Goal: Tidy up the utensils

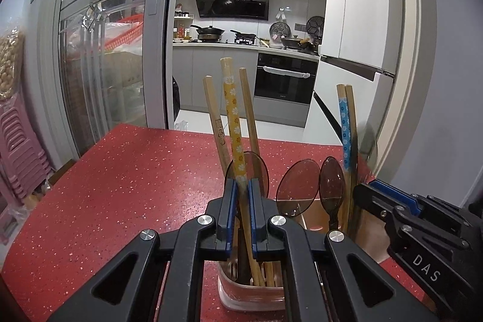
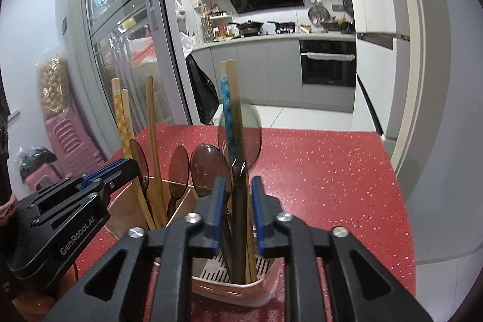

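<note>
Red speckled countertop [image 1: 120,186] fills the foreground, with a grey-and-white kitchen beyond it — range hood, stove with pans, built-in oven [image 1: 285,77] and a white fridge at the far right. On the counter stands a pink utensil holder [image 1: 250,296] with divided compartments; everything else is placed against it.

Seen from the left wrist camera, the left gripper [image 1: 241,210] hangs over the holder's left compartment, its blue pads pressed against a yellow flowered chopstick [image 1: 232,116] that stands nearly upright with its lower end down in that compartment. Two plain wooden chopsticks [image 1: 214,116] lean on either side of it, and a translucent brown spoon [image 1: 256,168] sits just behind. Two more brown spoons [image 1: 299,186] rise from the middle of the holder.

Over the holder's right compartment, in the right wrist camera, the right gripper [image 2: 238,210] has its jaws slightly spread — the blue pads stand clear on both sides of a dark utensil handle [image 2: 238,201] that stands in the slotted compartment. A blue flowered chopstick [image 2: 226,98] and a plain one rise together just behind that handle, in front of a large translucent spoon bowl [image 2: 250,129].
</note>
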Motion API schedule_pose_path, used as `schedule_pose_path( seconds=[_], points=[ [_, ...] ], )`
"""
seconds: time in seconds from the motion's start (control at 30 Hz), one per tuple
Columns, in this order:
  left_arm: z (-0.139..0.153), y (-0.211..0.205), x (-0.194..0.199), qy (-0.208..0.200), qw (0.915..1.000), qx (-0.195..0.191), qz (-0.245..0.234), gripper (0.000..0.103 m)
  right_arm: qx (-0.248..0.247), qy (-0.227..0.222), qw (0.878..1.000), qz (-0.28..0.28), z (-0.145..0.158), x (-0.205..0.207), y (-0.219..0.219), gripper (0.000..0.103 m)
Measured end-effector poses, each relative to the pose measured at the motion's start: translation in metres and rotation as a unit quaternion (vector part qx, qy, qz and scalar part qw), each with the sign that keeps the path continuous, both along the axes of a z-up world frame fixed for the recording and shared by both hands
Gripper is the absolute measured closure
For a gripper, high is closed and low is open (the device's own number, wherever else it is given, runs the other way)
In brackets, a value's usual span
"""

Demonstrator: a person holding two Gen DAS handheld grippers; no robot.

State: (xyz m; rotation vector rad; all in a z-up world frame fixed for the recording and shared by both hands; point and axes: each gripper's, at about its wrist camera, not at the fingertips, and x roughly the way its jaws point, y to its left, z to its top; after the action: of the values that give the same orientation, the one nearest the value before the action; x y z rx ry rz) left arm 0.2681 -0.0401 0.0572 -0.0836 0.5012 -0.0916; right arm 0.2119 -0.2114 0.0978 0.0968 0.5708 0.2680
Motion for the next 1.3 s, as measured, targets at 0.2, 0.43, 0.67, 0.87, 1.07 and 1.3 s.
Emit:
schedule_pose_path(
  seconds=[0.2,0.43,0.67,0.87,1.07,1.3],
  points=[
    [0.002,0.000,-0.003,0.008,1.0000,0.001,0.004,0.070,0.007,0.003,1.000,0.001,0.003,-0.006,-0.002,0.060],
    [0.009,0.004,-0.013,0.010,0.9999,-0.002,0.014,0.070,0.011,-0.001,1.000,0.005,0.016,-0.022,-0.001,0.049],
    [0.015,0.014,-0.025,0.009,0.9998,0.002,0.019,0.070,0.016,0.023,1.000,-0.006,0.019,-0.037,-0.007,0.040],
    [0.010,0.023,-0.039,0.020,0.9996,0.004,0.018,0.070,0.026,0.059,0.998,-0.017,0.011,-0.049,-0.013,0.032],
    [0.000,0.028,-0.056,0.036,0.9993,0.007,0.011,0.070,0.024,0.087,0.995,-0.031,-0.004,-0.066,-0.015,0.024],
    [-0.015,0.029,-0.073,0.057,0.9982,0.018,0.001,0.068,0.002,0.104,0.994,-0.037,-0.018,-0.085,-0.007,0.020]
  ],
)
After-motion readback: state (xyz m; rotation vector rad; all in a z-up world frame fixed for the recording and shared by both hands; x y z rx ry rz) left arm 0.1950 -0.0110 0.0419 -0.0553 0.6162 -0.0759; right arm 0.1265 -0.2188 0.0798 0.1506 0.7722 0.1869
